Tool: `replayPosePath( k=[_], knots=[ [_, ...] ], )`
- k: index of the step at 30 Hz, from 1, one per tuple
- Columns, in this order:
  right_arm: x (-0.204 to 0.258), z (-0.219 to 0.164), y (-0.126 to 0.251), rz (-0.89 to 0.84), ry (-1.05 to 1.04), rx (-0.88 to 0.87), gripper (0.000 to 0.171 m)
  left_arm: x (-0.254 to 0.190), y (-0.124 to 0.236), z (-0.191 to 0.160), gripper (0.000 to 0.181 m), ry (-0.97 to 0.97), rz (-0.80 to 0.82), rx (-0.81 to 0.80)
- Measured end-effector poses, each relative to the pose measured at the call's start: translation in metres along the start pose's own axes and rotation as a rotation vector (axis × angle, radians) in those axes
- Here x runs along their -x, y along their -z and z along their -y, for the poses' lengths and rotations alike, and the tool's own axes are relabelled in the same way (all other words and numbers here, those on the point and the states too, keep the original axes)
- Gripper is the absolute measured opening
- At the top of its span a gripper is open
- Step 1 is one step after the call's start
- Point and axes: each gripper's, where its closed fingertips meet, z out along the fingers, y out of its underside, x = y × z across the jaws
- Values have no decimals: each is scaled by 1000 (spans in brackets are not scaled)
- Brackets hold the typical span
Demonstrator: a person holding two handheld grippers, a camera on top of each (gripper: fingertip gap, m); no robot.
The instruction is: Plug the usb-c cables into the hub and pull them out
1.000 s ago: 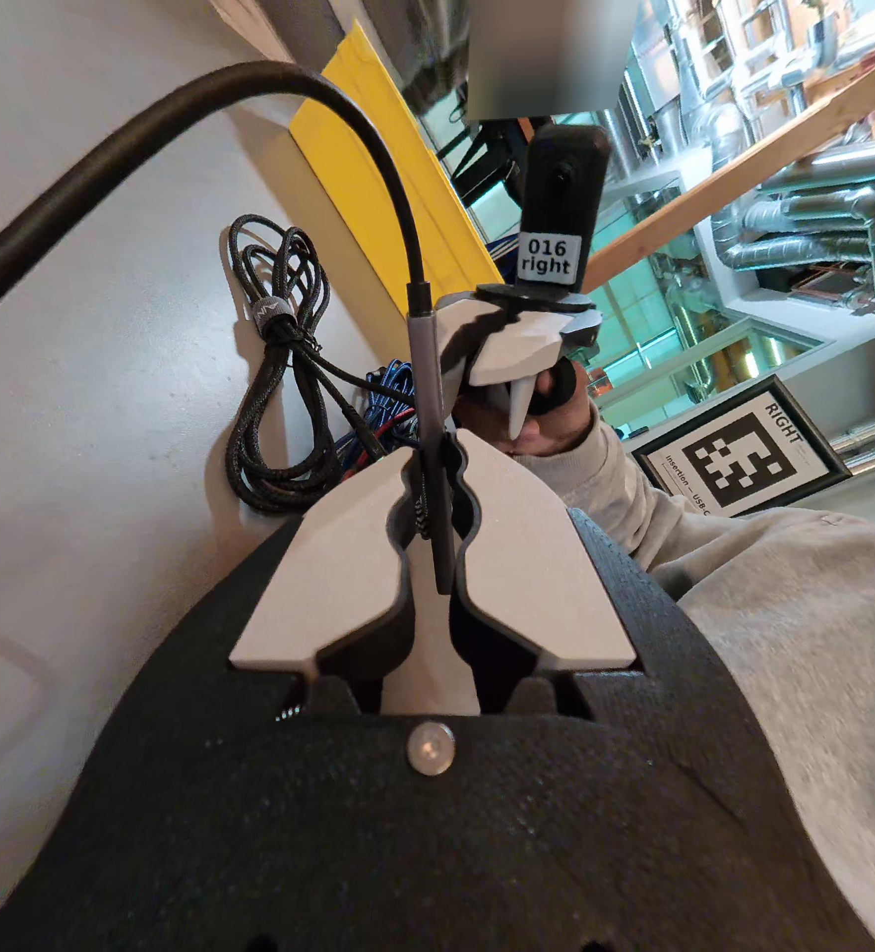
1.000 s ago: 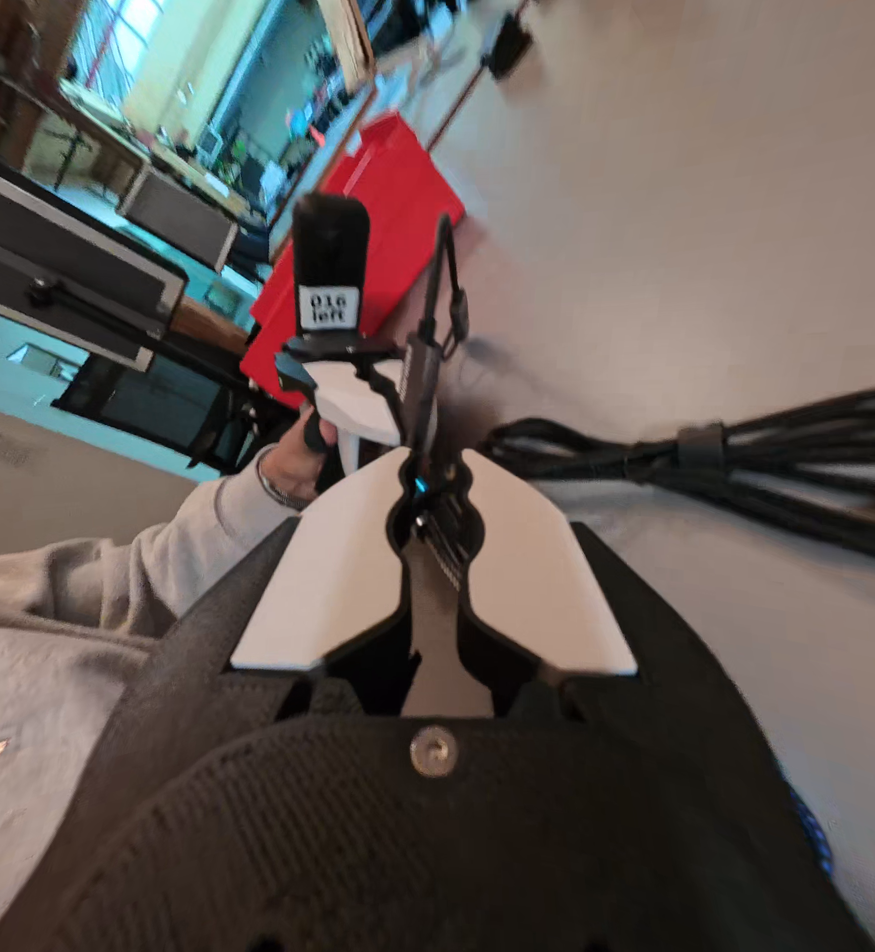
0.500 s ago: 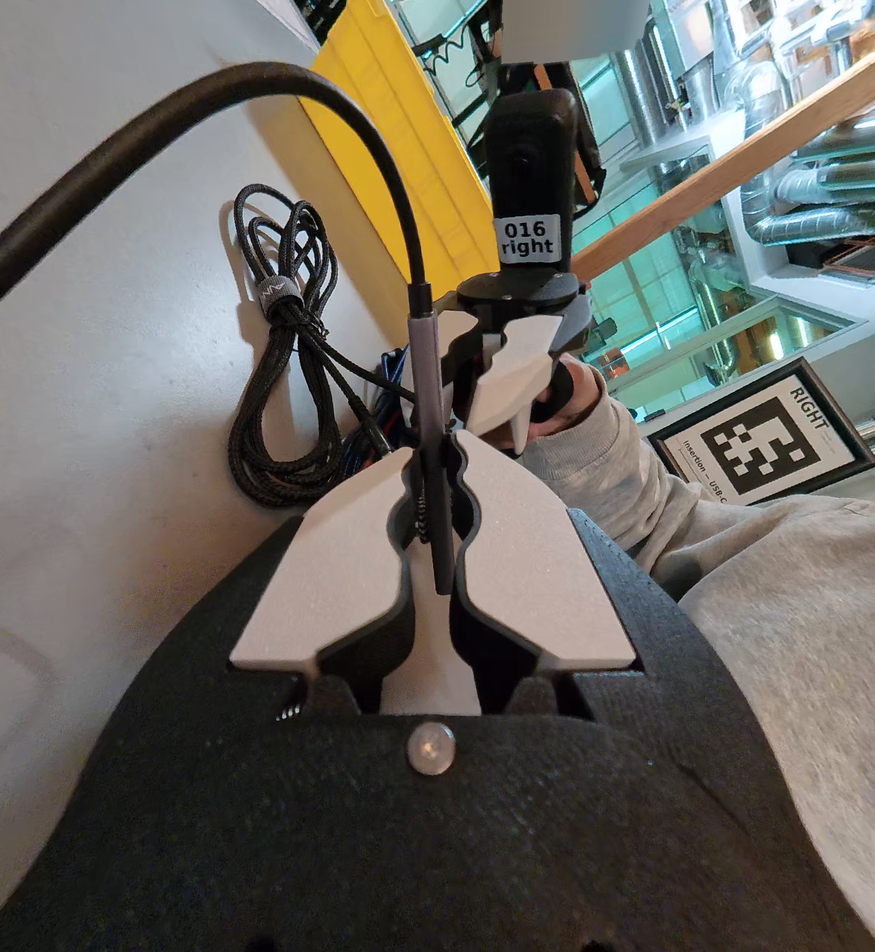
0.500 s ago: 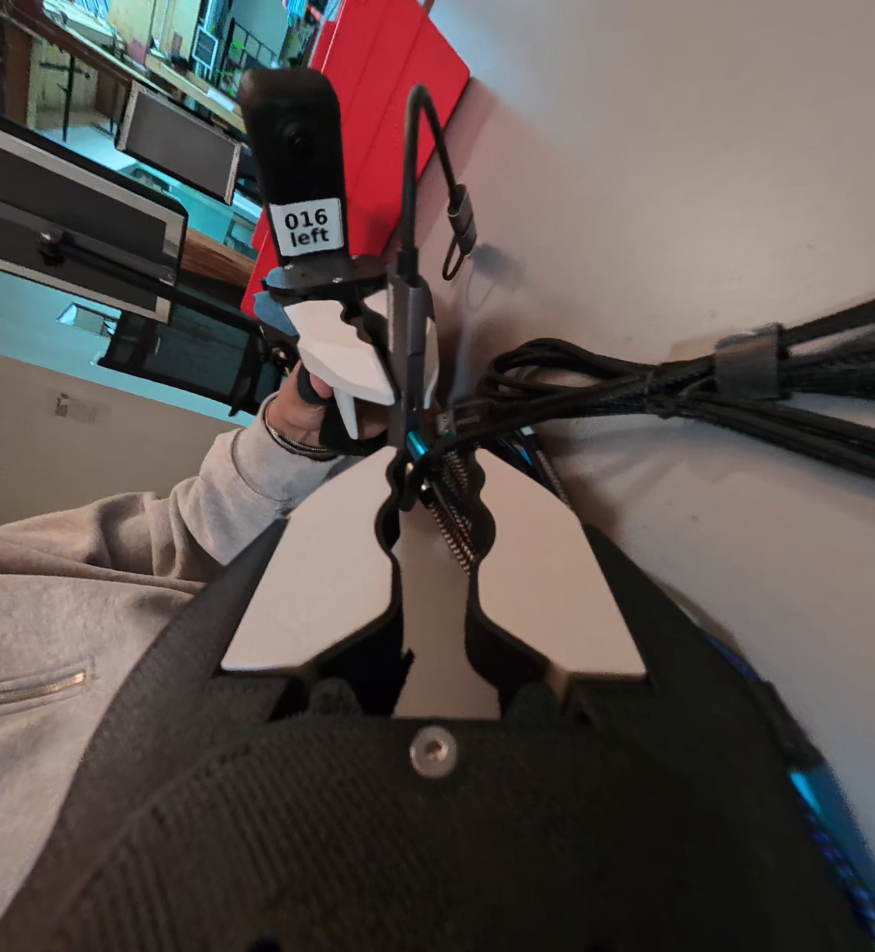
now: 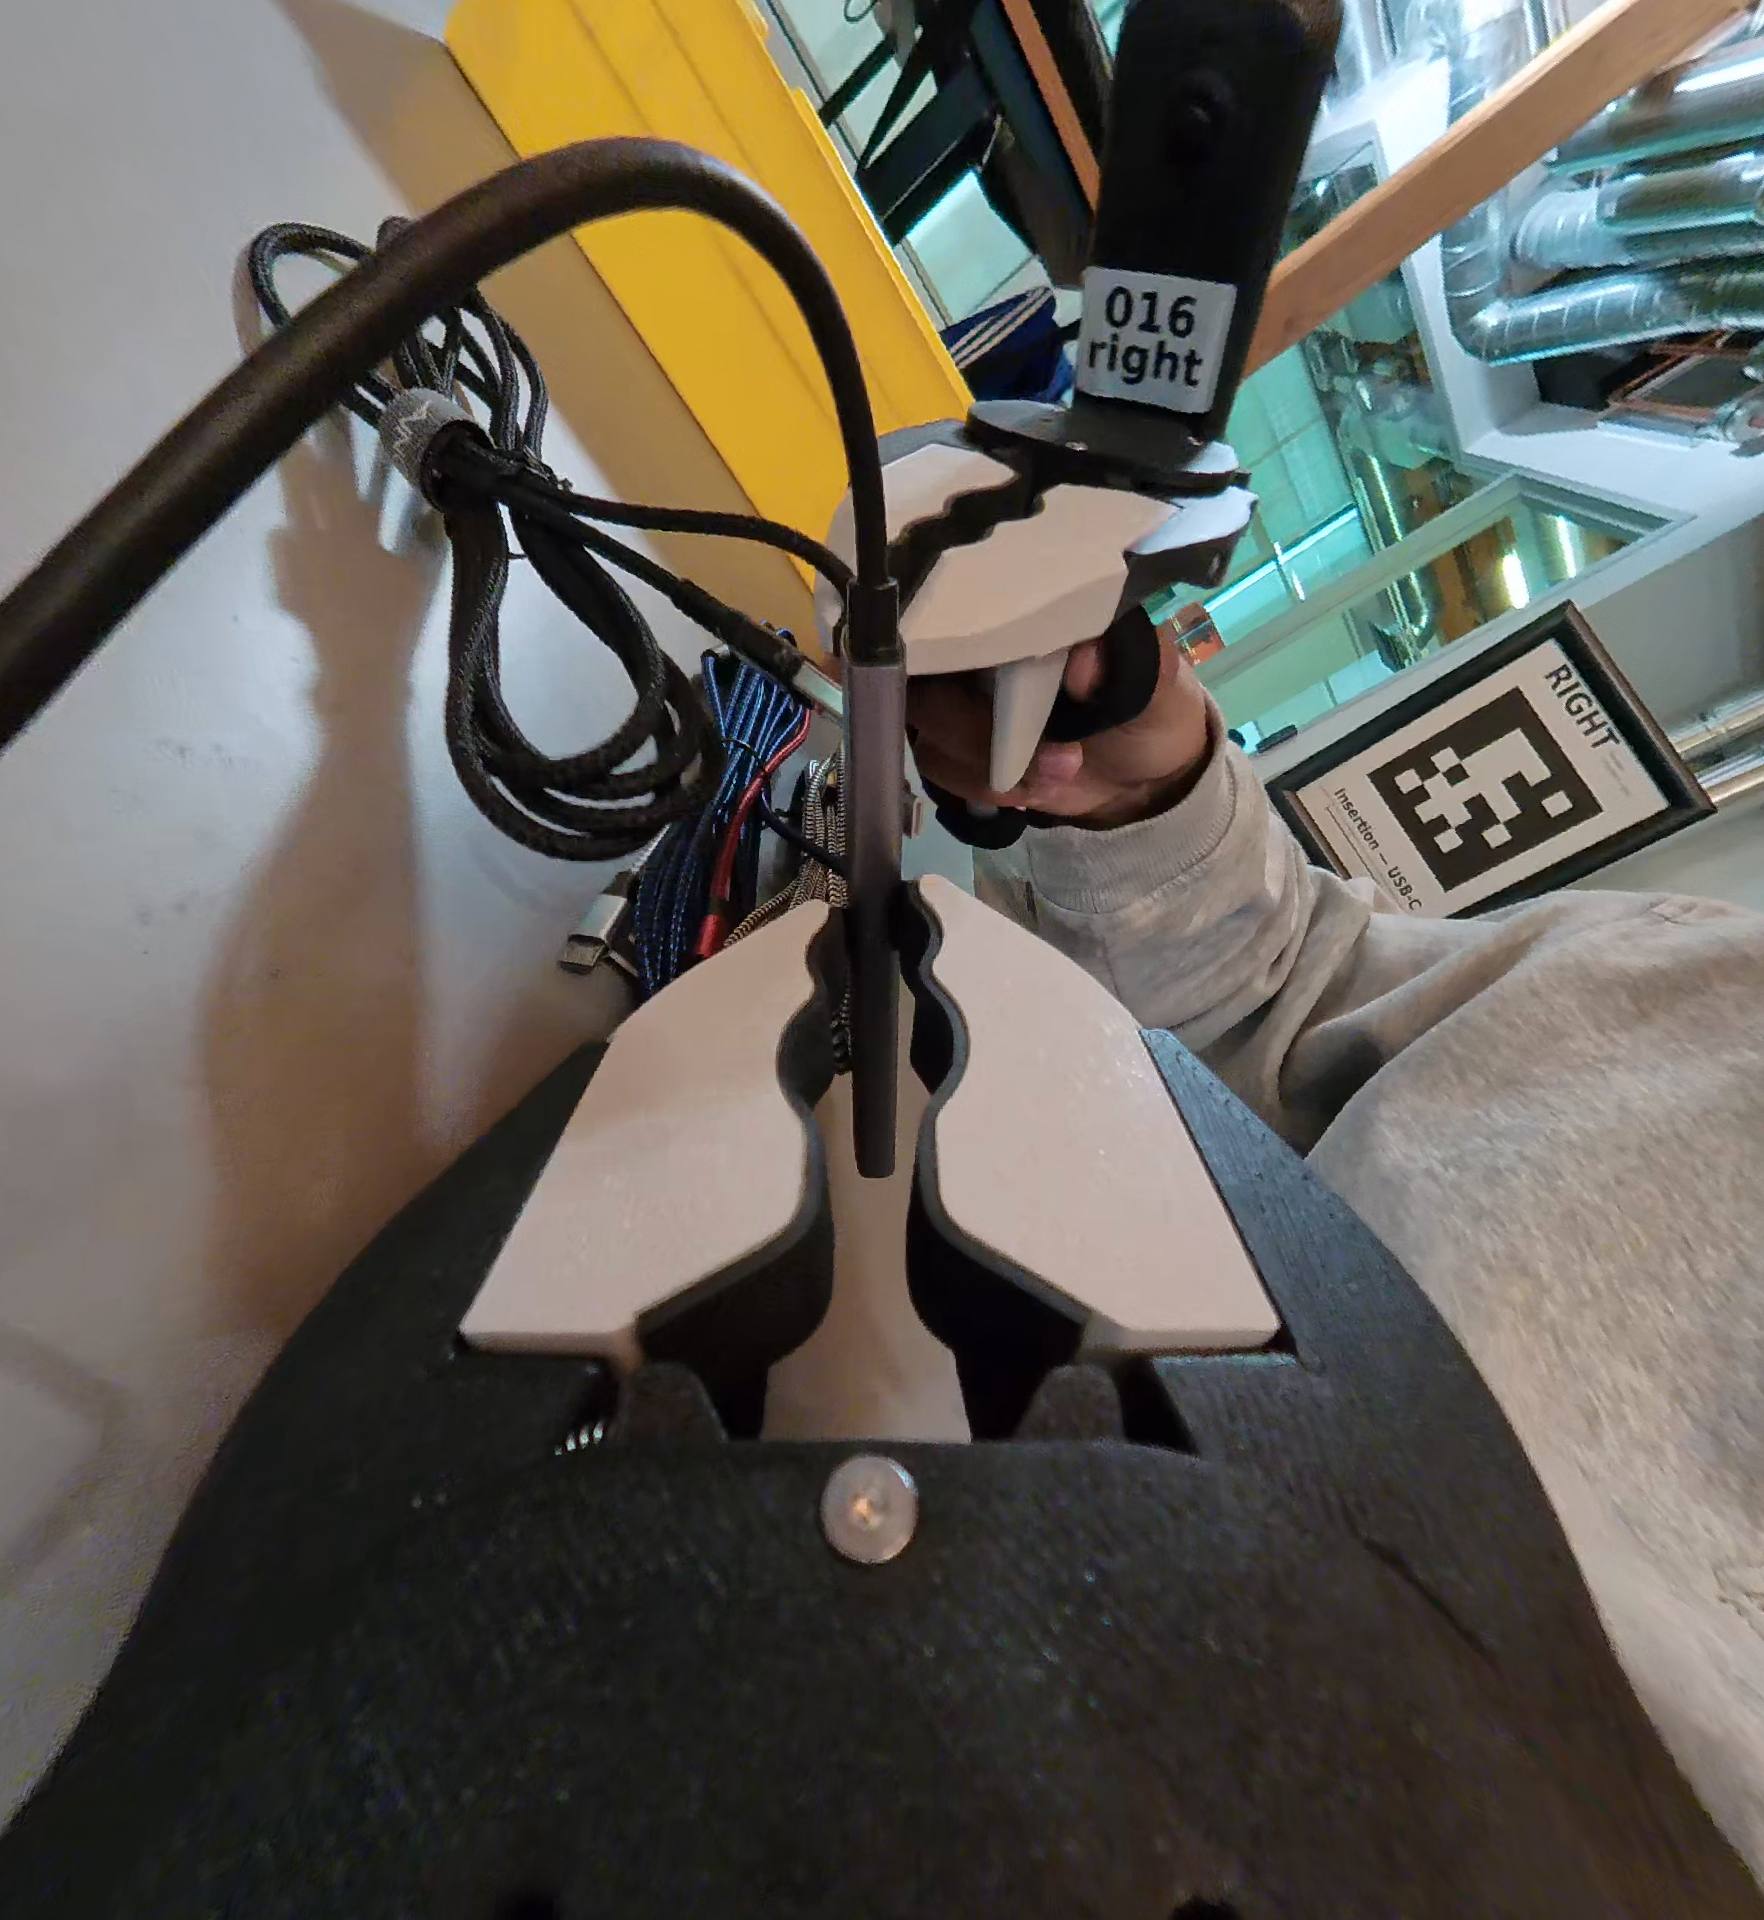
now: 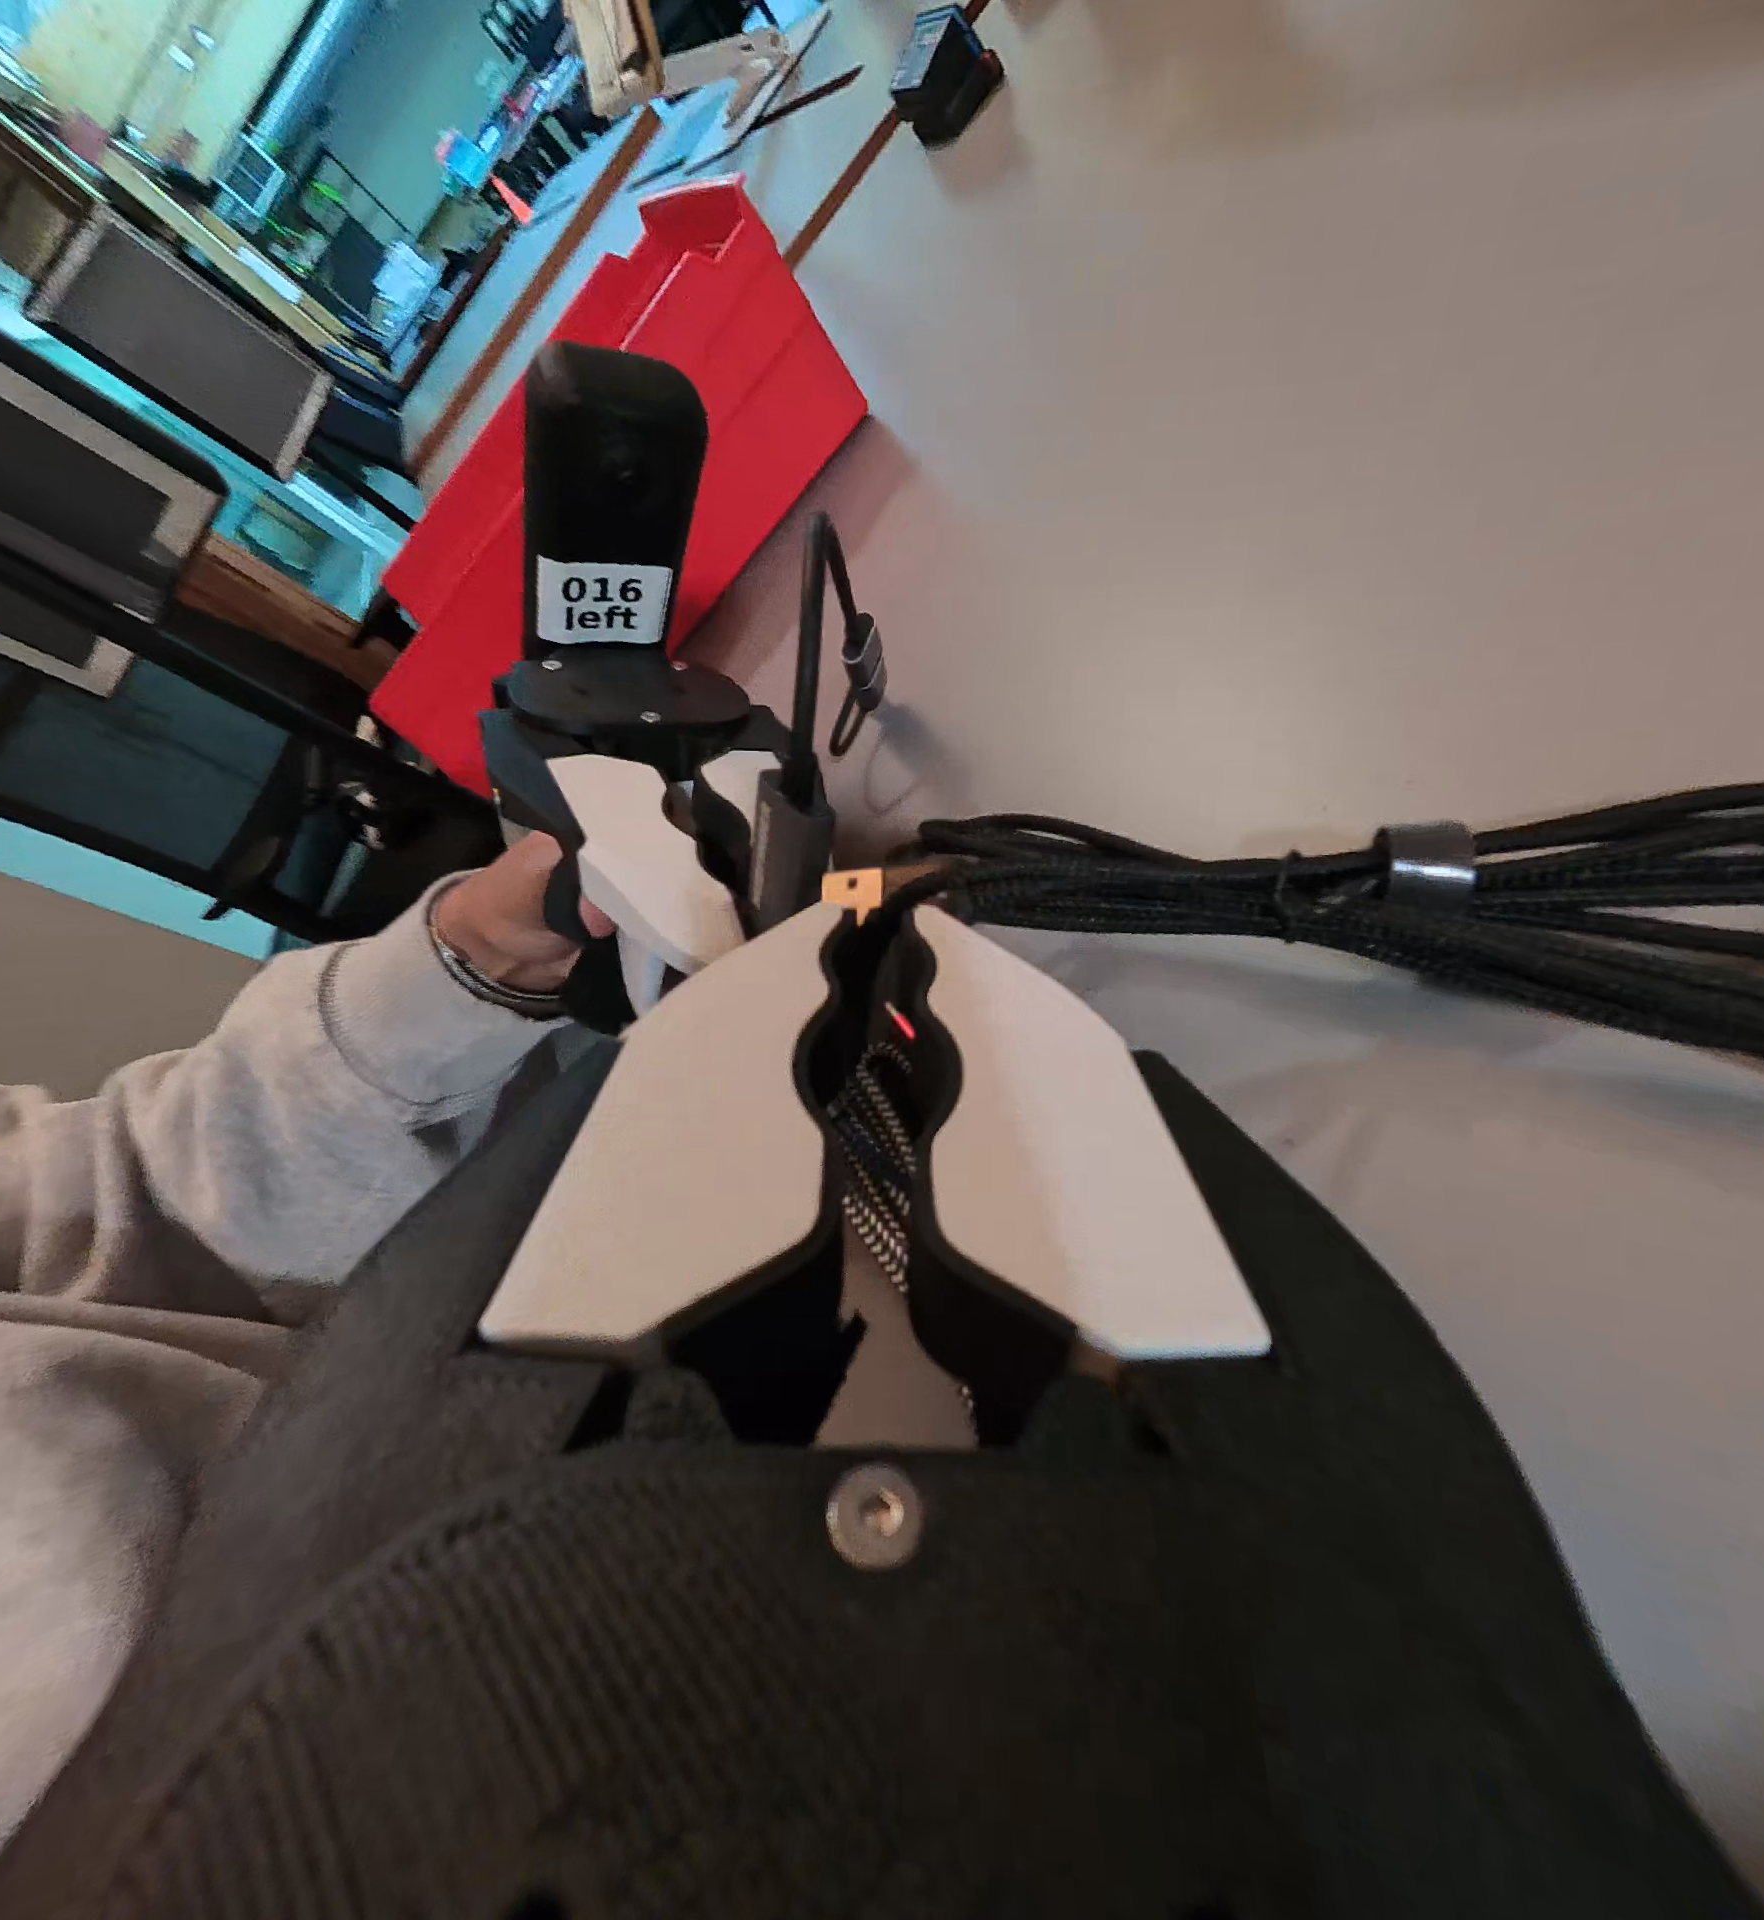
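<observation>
The left hand-held gripper (image 5: 873,1023) is clamped on the hub (image 5: 873,831), a slim dark-grey bar standing upright between the white fingers (image 5: 686,1122), its thick black lead (image 5: 390,301) arching up and away to the left. Held that way, the hub's long side seems to be offered toward the other tool so a plug can go straight in. The right hand-held gripper (image 6: 873,940) is closed on a cable plug (image 6: 854,894); its metal tip pokes out past the fingertips, just beside the hub (image 6: 790,847), with a braided cable (image 6: 873,1174) running back through the gap between the fingers. In the judgement of this moment, the plug is clear of the hub, either freshly pulled or lining up for insertion.

On the pale surface (image 5: 130,935) a bundle of black braided cables (image 5: 535,665) lies tied with a strap, blue and red ones (image 5: 722,831) beside it.

Hard to make out: the hub's ports are not visible in either view, and the right gripper's fingers hide most of the plug body. Whether plug and hub are touching cannot be told.
</observation>
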Motion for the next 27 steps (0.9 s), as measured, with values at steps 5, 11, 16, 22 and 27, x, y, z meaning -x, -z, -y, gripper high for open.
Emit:
replayPosePath(
  k=[5,11,16,22,27],
  knots=[
    [7,-1,-7,-64,46,-10,7,1,1,1,9,11,1,-10],
    [10,0,-12,-71,29,-60,7,2,0,1,8,10,8,-5],
    [5,0,-14,-113,42,-80,7,-4,1,1,23,16,-40,-13],
    [6,-2,-19,-134,37,-104,7,4,-1,1,12,12,36,-8],
    [6,-2,-21,-115,32,-90,8,4,-1,0,11,1,48,0]
  ],
)
